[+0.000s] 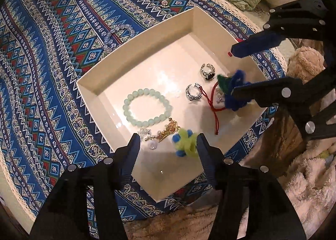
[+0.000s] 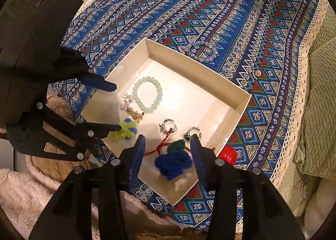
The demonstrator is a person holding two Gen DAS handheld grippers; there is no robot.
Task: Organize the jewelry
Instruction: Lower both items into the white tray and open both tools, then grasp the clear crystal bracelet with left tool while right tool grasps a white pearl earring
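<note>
- Cloth point(image 1: 52, 55): blue patterned, lace edge, covers surface; box sits on it.
- Box point(image 1: 134, 44): cream, open top, shallow; holds most jewelry.
- L gripper point(image 1: 168, 141): over box near edge, jaws spread; green-blue fuzzy piece point(image 1: 185, 142) btwn them, against one finger, not pinched.
- R gripper point(image 2: 168, 149): over box corner, jaws spread; blue-green fuzzy piece point(image 2: 173, 161) loose btwn them.
- Mint bracelet point(image 1: 148, 108): in box, flat.
- Clear bracelet point(image 2: 201, 51): on cloth, outside box.
- Red cord point(image 1: 212, 112): in box, by rings.
- Gold charm point(image 1: 168, 131): in box, beside mint bracelet.
- 2 silver rings point(image 1: 208, 71), point(image 1: 193, 93): in box, near each other.
- Red ball point(image 2: 226, 155): on cloth, just outside box wall.
</note>
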